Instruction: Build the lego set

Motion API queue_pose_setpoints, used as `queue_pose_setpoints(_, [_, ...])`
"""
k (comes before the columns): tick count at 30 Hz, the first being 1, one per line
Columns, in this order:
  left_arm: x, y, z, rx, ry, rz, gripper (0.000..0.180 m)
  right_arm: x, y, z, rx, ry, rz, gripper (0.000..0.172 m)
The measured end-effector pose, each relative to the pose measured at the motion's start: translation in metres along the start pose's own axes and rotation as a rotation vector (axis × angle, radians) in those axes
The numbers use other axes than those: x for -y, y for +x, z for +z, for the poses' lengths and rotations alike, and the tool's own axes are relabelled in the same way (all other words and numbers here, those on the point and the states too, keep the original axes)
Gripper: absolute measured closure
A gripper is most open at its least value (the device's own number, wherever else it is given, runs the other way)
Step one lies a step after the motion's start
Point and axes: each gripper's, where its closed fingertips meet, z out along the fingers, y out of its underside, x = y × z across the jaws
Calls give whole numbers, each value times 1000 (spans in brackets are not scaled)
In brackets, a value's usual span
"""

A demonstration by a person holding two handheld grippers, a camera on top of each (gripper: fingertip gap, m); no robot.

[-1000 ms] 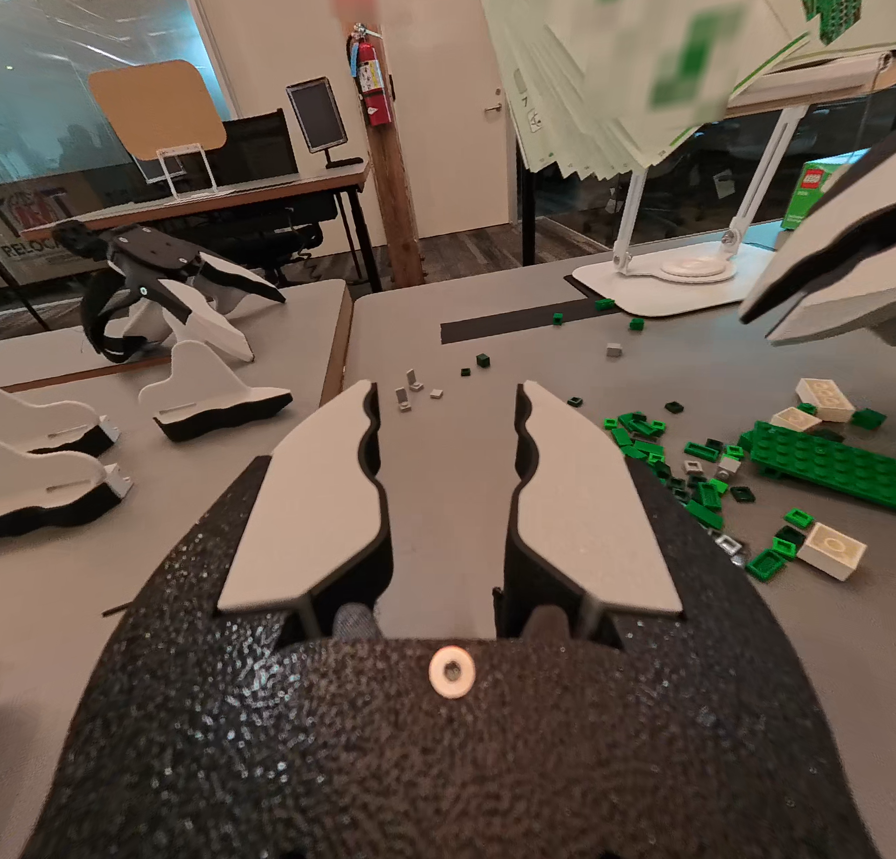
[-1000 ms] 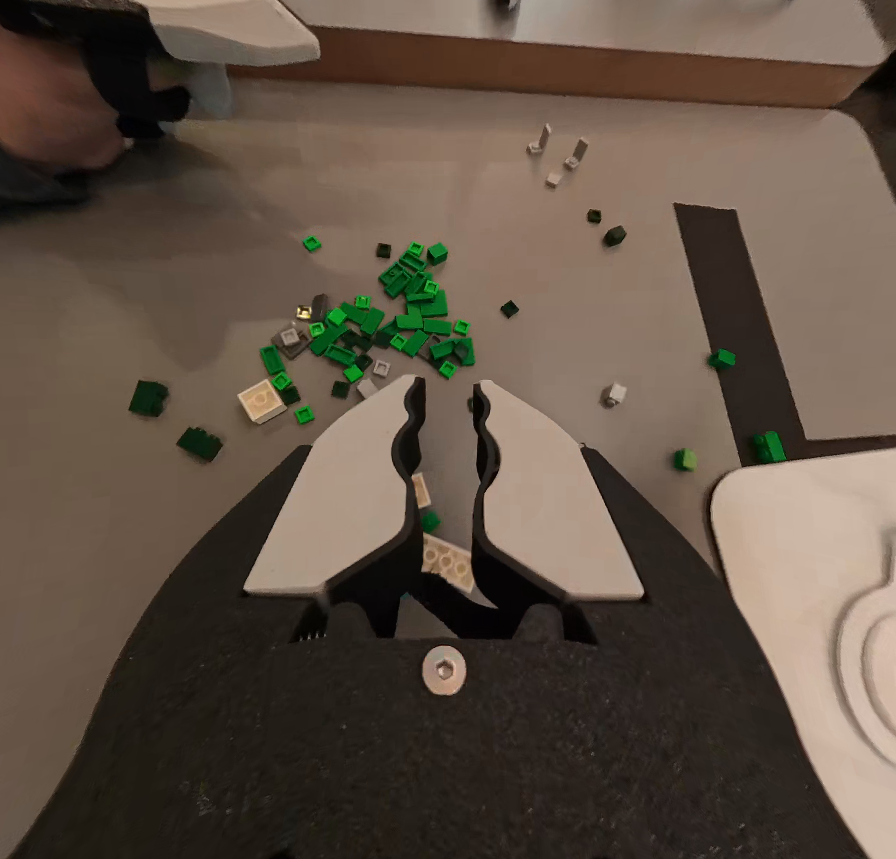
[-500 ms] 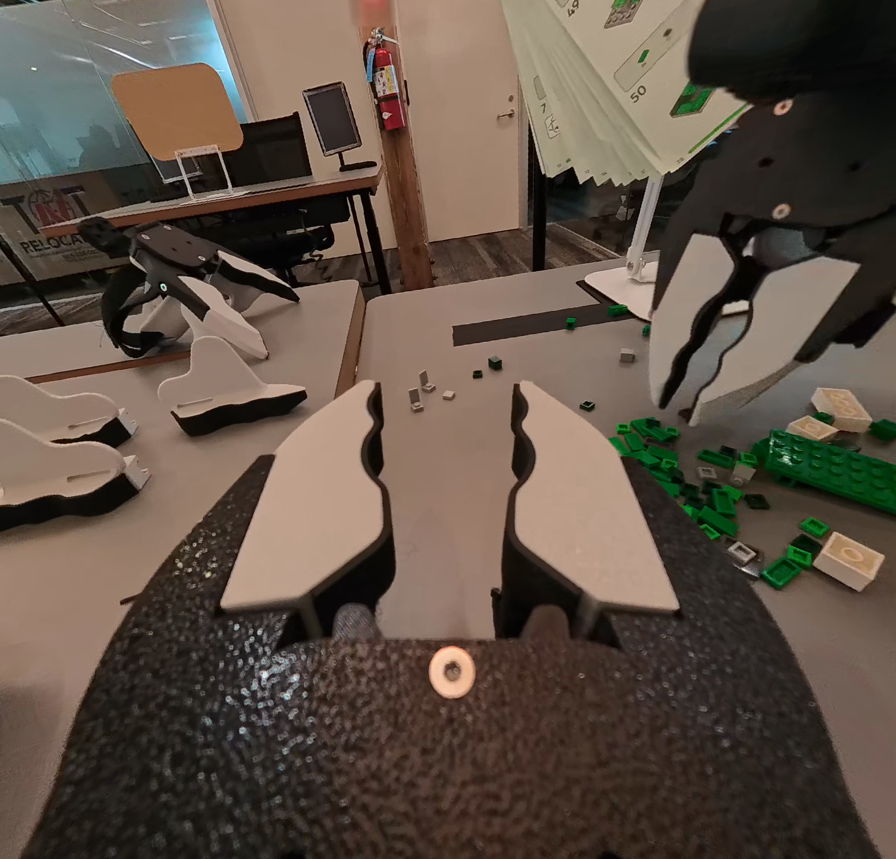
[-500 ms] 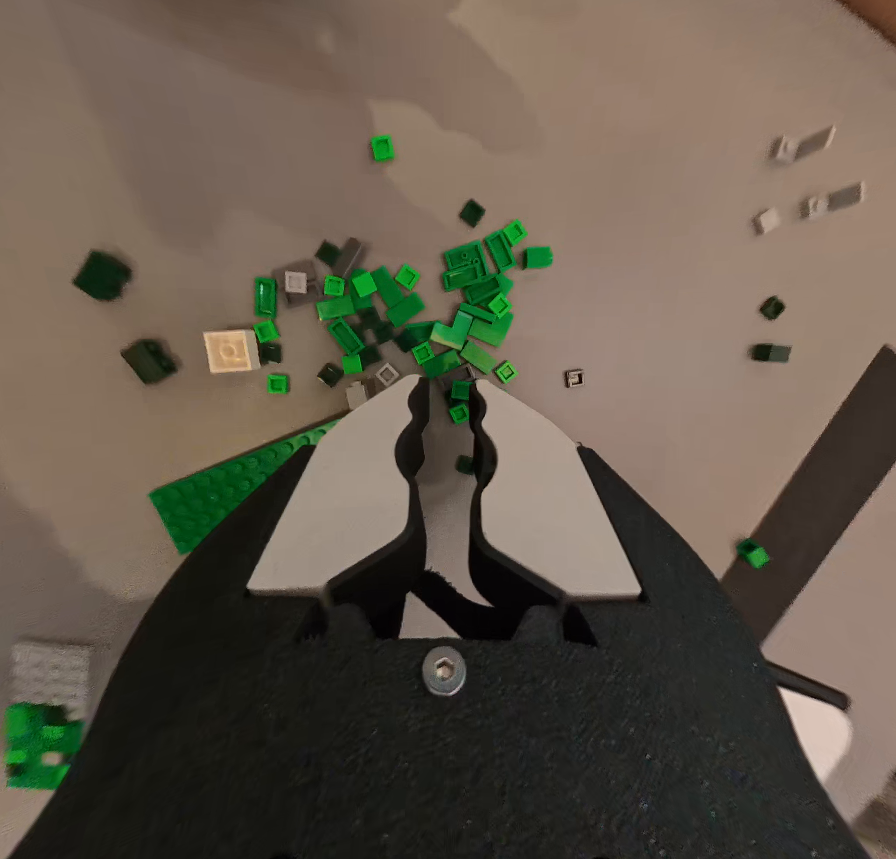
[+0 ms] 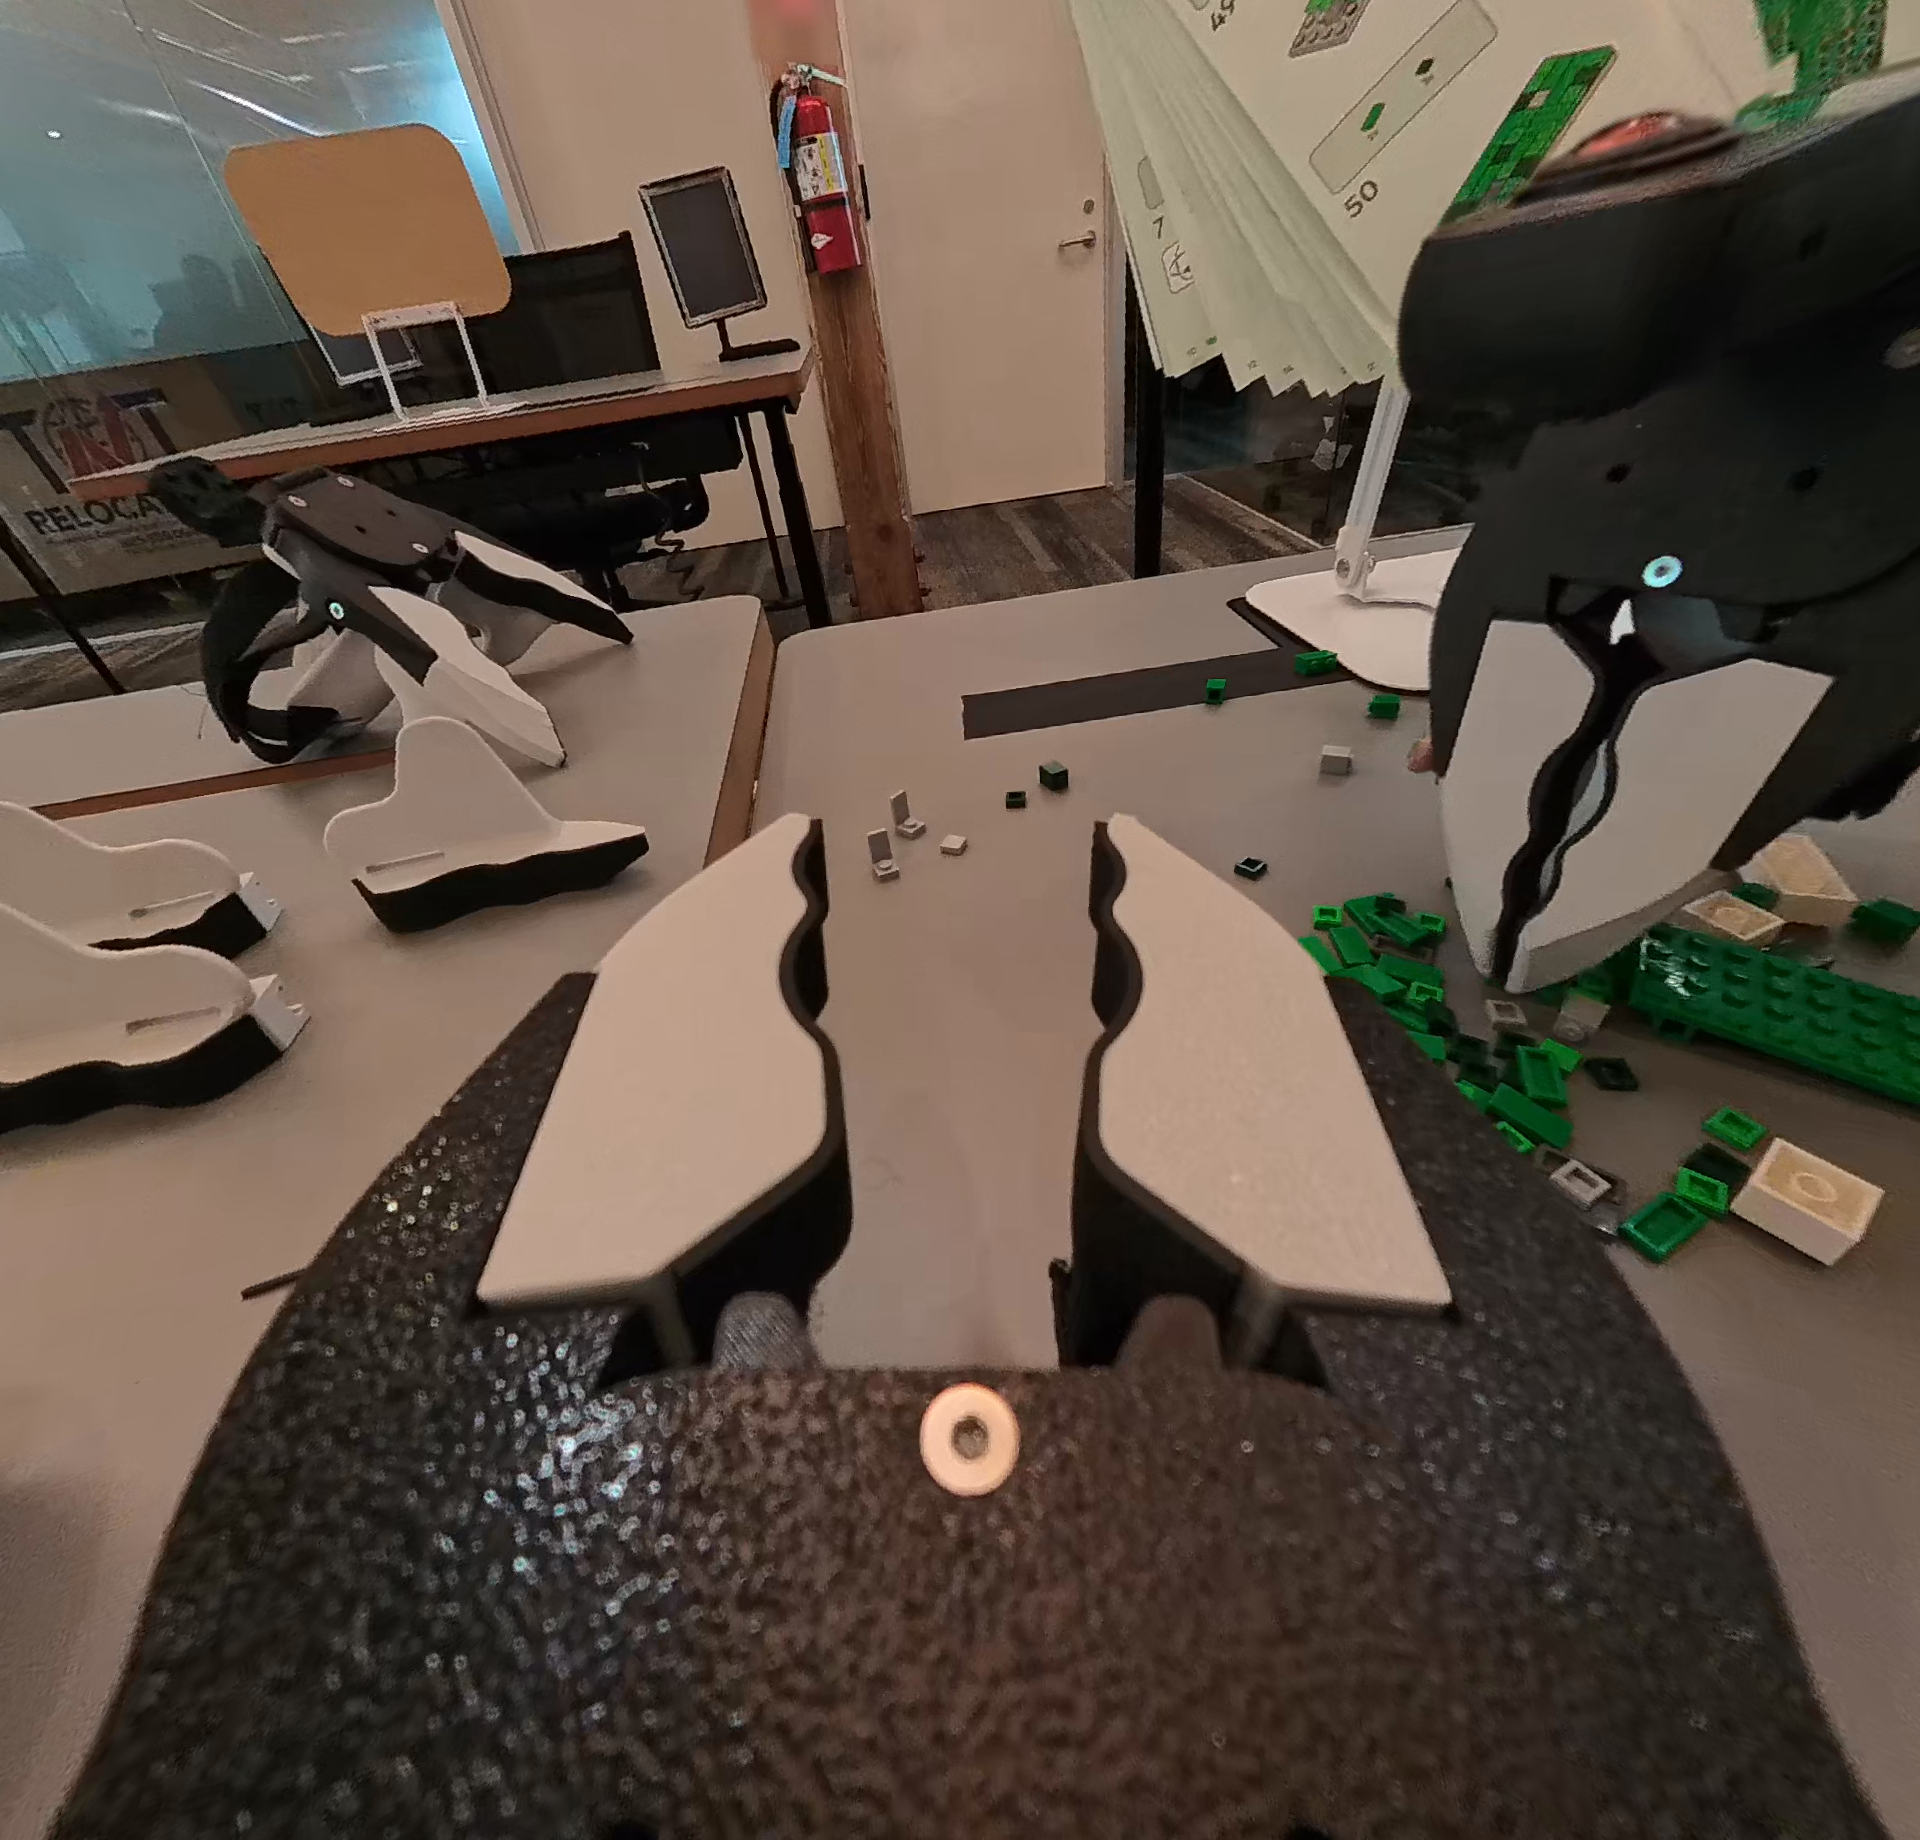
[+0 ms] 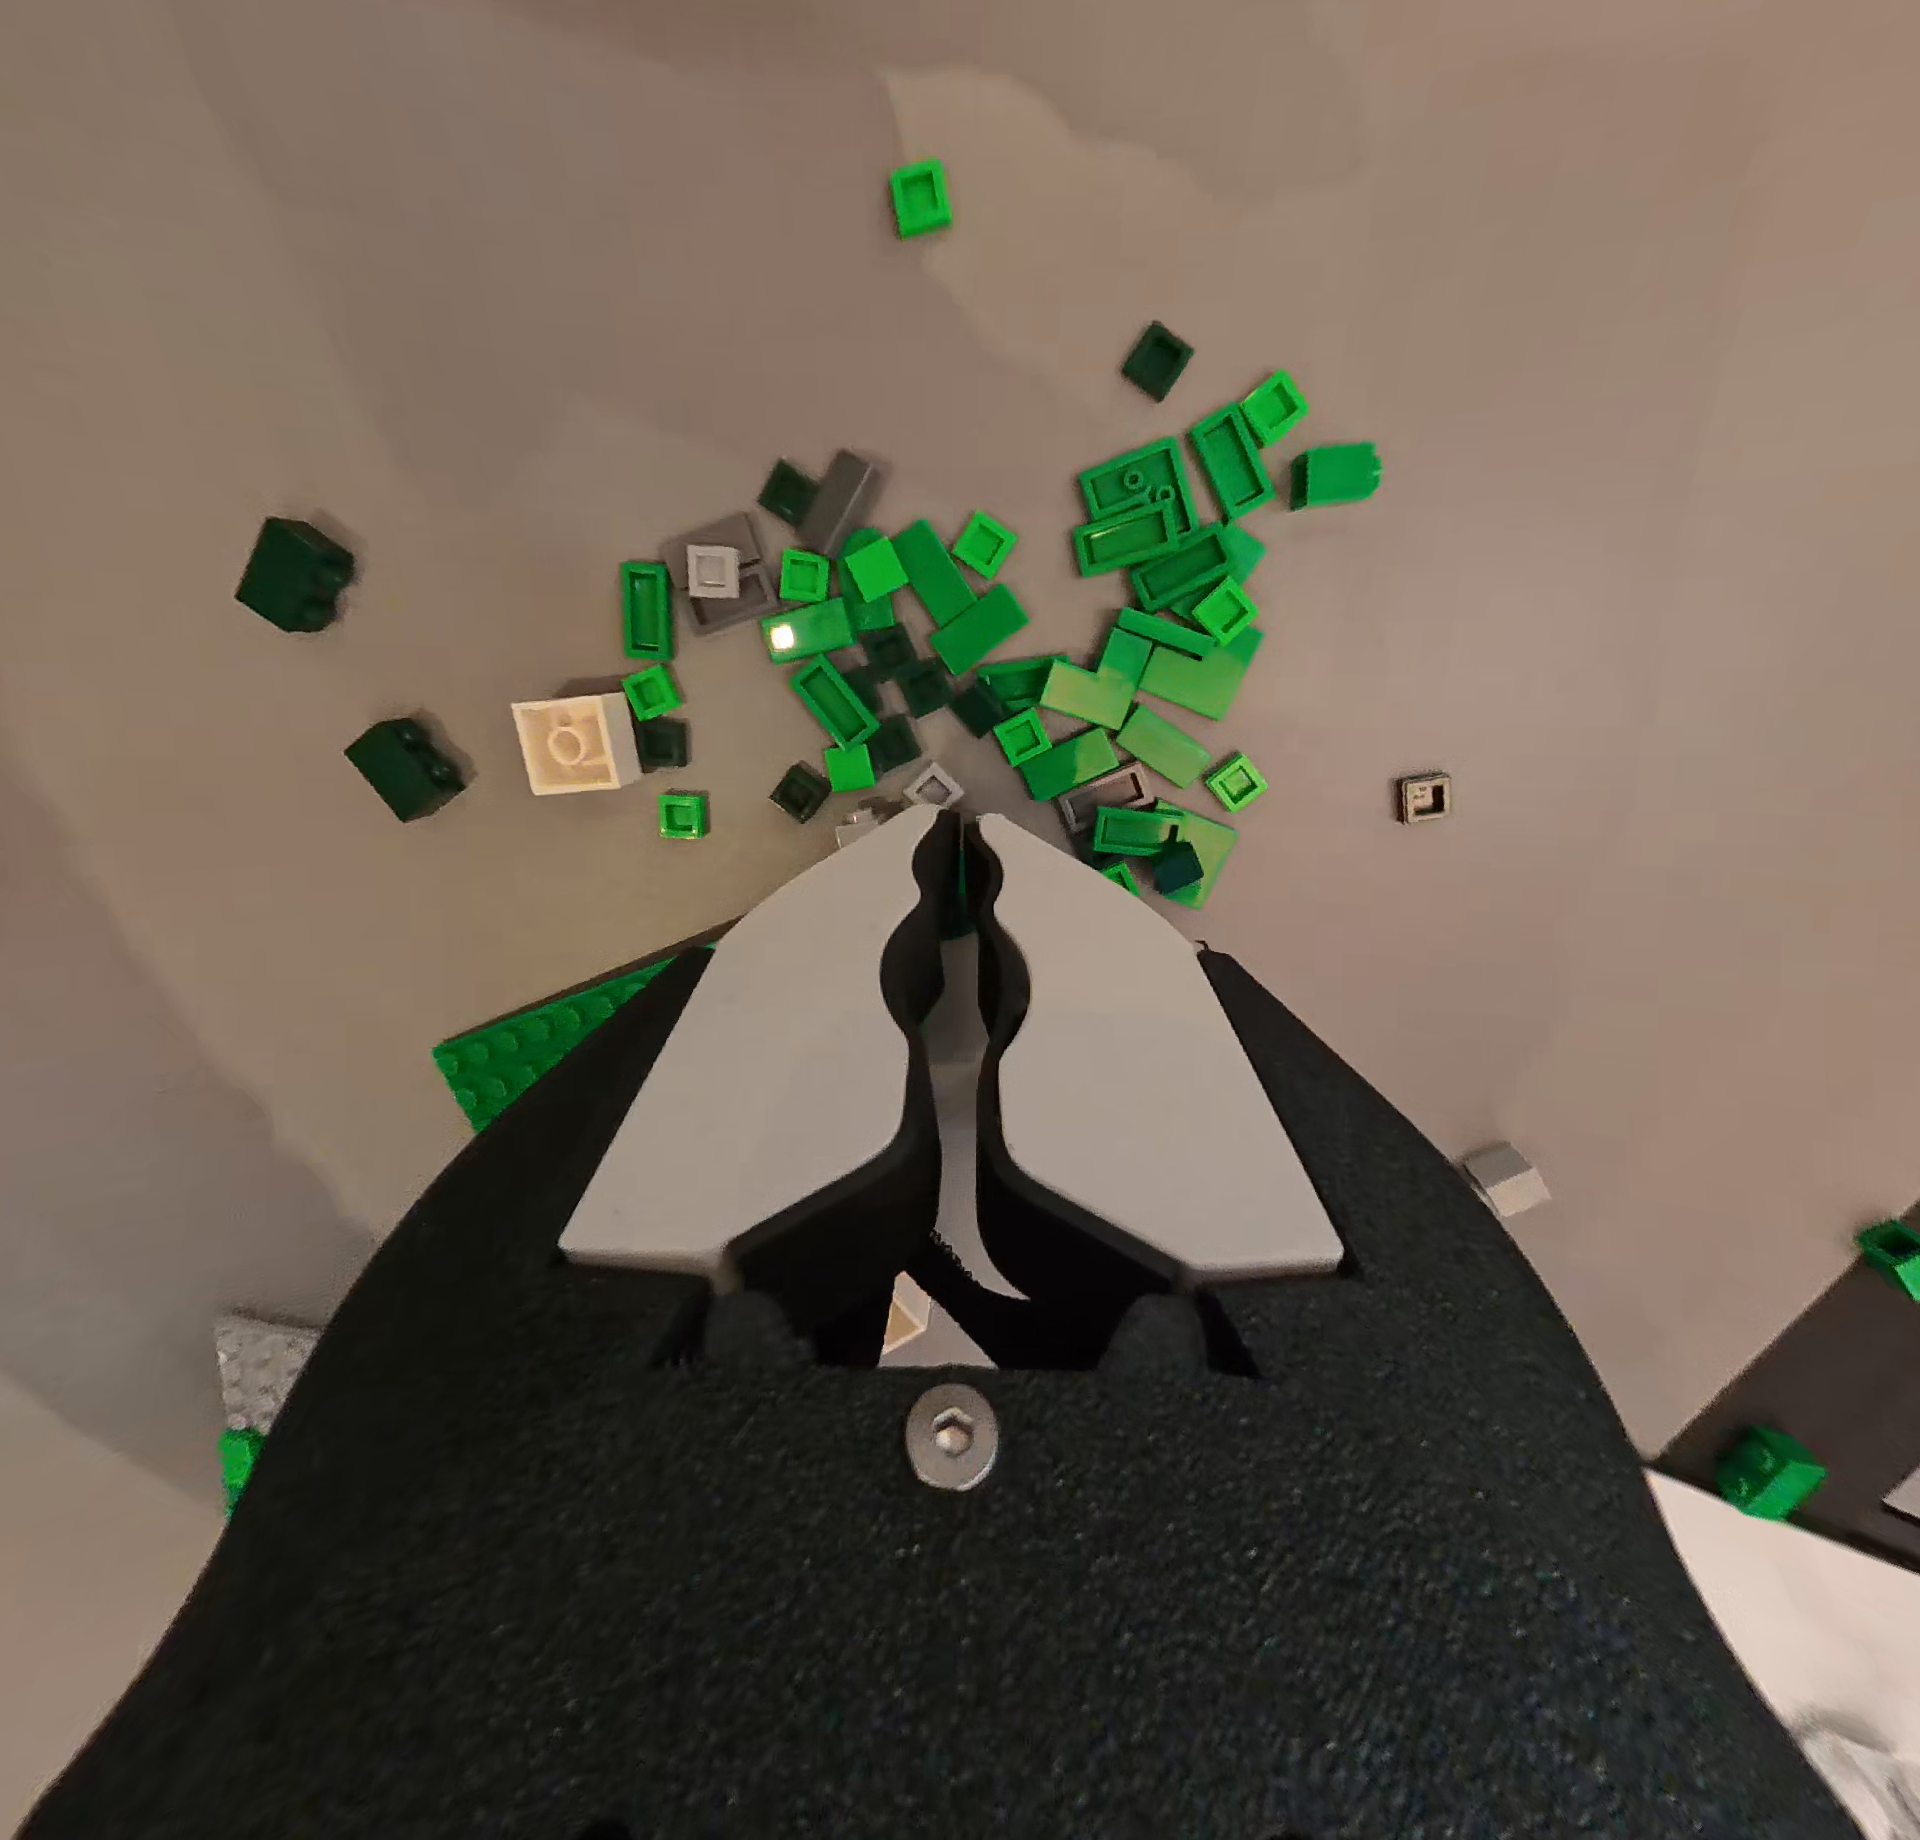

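My right gripper points down into a pile of small green tiles on the grey table. Its pads are closed on a thin green piece, which shows as a sliver between them. In the left wrist view the right gripper stands tip-down at the pile's edge, beside a green baseplate. My left gripper is open and empty, and it hovers over bare table. A few small grey pieces lie just ahead of it.
A white brick and dark green bricks lie left of the pile. The baseplate lies under my right fingers. A booklet hangs on a white stand. Black tape crosses the table. Spare grippers sit on the left table.
My right gripper swung over the pile, came down to it and closed its pads, now with a green sliver between them. My left gripper narrowed very slightly and hardly moved.
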Motion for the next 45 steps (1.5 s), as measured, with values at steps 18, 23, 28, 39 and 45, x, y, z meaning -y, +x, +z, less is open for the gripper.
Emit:
queue_pose_setpoints(18, [0,-1,0,3,-4,5,133,15,42,0,-112,-204,-692,163])
queue_pose_setpoints(23, [0,0,0,0,-6,2,133,12,40,5,-45,-236,-704,164])
queue_pose_setpoints(28, [-2,0,0,-4,-13,7,133,13,42,5,-42,-254,-733,165])
queue_pose_setpoints(39, [-3,0,2,-7,-21,-3,133,15,47,5,-66,-249,-769,164])
queue_pose_setpoints(45, [-4,0,1,-7,-21,-15,133,13,45,5,-44,-280,-753,164])
